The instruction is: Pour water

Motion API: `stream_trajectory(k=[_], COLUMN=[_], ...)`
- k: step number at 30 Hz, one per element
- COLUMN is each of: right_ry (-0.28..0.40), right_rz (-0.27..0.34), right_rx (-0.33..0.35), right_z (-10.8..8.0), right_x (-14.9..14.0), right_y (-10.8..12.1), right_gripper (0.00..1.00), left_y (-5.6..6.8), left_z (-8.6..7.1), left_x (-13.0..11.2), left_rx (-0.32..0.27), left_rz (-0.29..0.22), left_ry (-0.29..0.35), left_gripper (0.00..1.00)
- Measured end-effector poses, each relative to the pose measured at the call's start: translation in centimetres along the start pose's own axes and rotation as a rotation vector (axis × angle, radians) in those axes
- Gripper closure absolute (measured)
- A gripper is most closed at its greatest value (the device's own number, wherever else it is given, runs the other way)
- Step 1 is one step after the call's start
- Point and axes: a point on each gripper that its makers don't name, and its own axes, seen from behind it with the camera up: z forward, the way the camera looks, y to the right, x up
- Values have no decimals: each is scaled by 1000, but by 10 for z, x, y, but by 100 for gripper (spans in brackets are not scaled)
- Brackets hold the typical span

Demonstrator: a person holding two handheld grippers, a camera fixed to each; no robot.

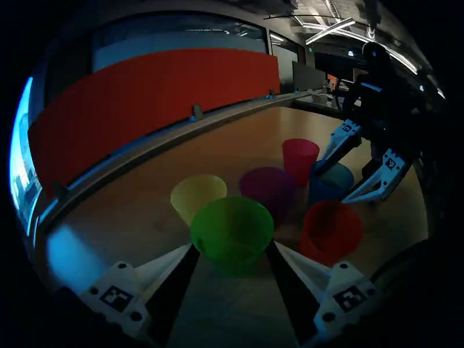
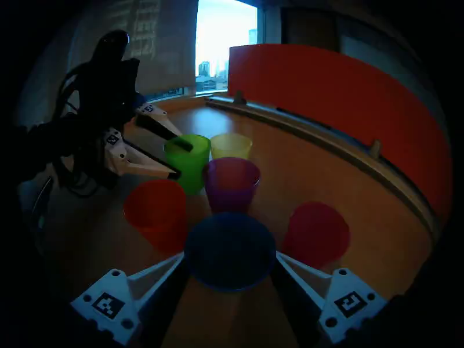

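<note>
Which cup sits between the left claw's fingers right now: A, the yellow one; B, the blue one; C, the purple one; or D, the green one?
D: in the left gripper view the green cup sits between the two fingers of the left claw.

Office: you are working at a wooden tabletop (image 1: 261, 133) with red divider screen (image 1: 156, 98), ceiling strip lights (image 1: 330, 30), window (image 2: 223, 35) overlooking city towers (image 2: 204, 68).

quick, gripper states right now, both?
Left gripper: closed on the green cup, fingers pressing both sides.
Right gripper: closed on the blue cup, fingers pressing both sides.
</note>
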Motion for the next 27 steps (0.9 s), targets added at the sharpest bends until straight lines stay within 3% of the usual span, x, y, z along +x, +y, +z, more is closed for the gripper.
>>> stream_trajectory(k=[27], right_ry=[109], right_rz=[-1], right_rx=[-30], right_z=[-41], right_x=[30], right_y=[-12], right_gripper=[11], left_y=[11], left_z=[-47], left_x=[33], left_rx=[61], left_rz=[-30], left_ry=[132], left_gripper=[18])
